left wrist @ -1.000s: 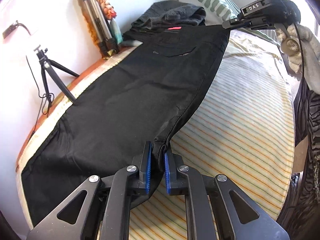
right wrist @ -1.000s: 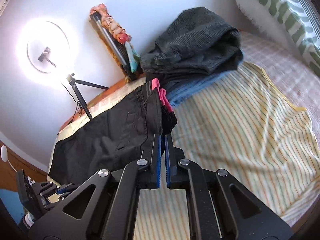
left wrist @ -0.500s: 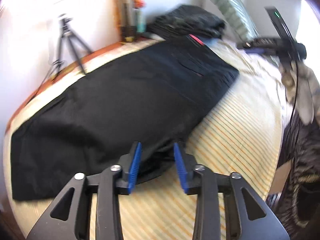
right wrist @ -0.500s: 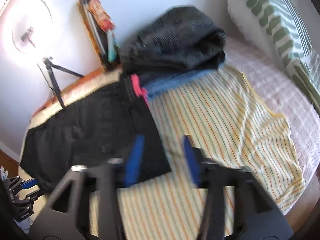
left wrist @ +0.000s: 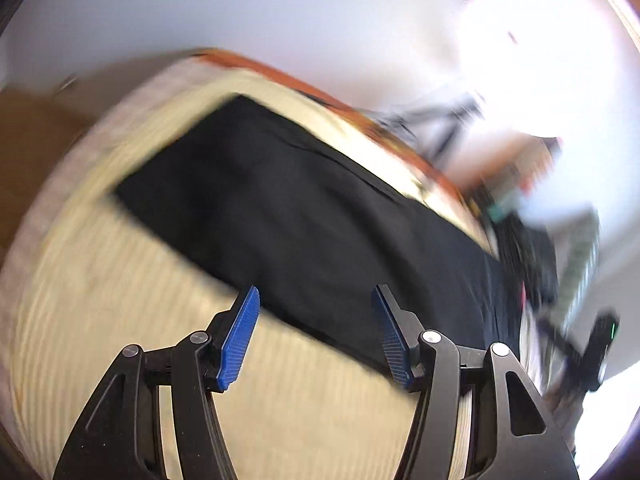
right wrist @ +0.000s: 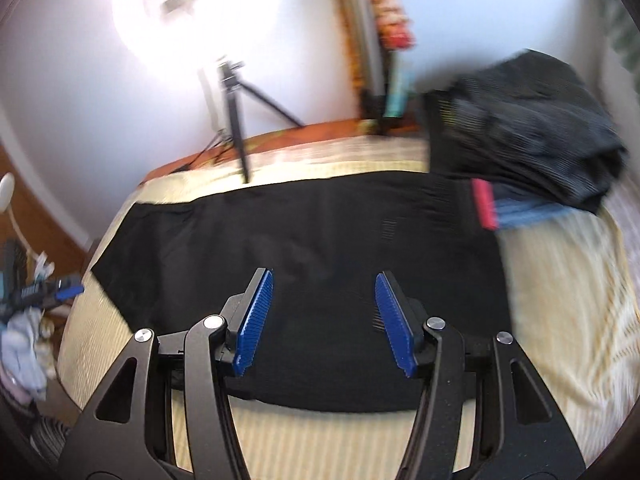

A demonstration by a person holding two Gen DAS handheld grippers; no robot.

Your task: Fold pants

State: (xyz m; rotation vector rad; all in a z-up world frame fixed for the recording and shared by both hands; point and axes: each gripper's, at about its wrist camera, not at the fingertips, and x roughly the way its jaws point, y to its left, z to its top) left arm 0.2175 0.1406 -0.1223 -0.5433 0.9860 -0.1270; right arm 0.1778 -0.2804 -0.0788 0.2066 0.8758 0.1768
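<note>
Your black pants [right wrist: 320, 232] lie flat as 1 long dark strip across the striped bedsheet [right wrist: 560, 320], legs apparently laid one on the other, running lengthwise along the wall side of the bed. Both tools are let go: your left gripper [left wrist: 316, 336] hangs with its blue pads spread wide over the near edge of the cloth, grasping nothing, and your right gripper [right wrist: 324, 316] hovers just as wide above the middle of the strip, empty. The lengthwise fold looks done, judging by the single narrow band of fabric; the crosswise folds, hem toward waistband, look not yet begun, since the strip lies at full length. At the waist end, a pink tag [right wrist: 484, 204] shows just beside a pile of dark clothes [right wrist: 520, 120], which sits touching or nearly touching the pants. A tripod [right wrist: 236, 120] stands by the wall beyond the bed. The left view is heavily blurred, so fine creases cannot be judged there.
</note>
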